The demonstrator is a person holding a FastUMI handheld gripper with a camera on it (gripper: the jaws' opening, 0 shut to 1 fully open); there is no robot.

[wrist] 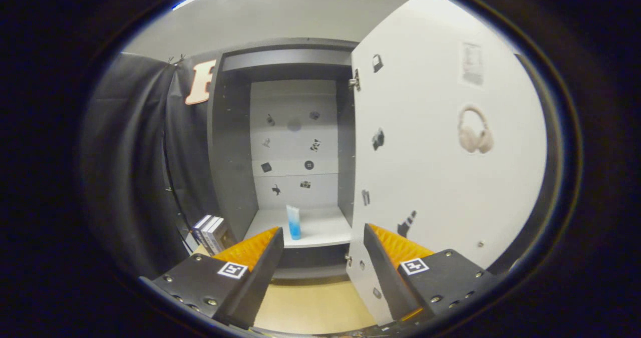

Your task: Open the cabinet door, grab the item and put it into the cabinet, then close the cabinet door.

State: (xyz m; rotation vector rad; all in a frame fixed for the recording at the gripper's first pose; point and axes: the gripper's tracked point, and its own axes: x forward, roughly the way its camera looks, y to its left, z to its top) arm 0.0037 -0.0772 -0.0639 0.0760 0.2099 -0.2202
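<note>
Blue tube (294, 222) stands upright on the cabinet's (230, 142) white shelf (325, 230), beyond the gripper (324, 250), whose fingers are spread wide and hold nothing. White cabinet door (430, 167) hangs open right of the tube. Boxes (210, 233) sit left of the cabinet.

- Your gripper (323, 243) hangs empty, fingers spread wide.
- Beyond them the blue tube (293, 222) stands upright on the cabinet (233, 142) shelf.
- The cabinet door (430, 178) stands open.
</note>
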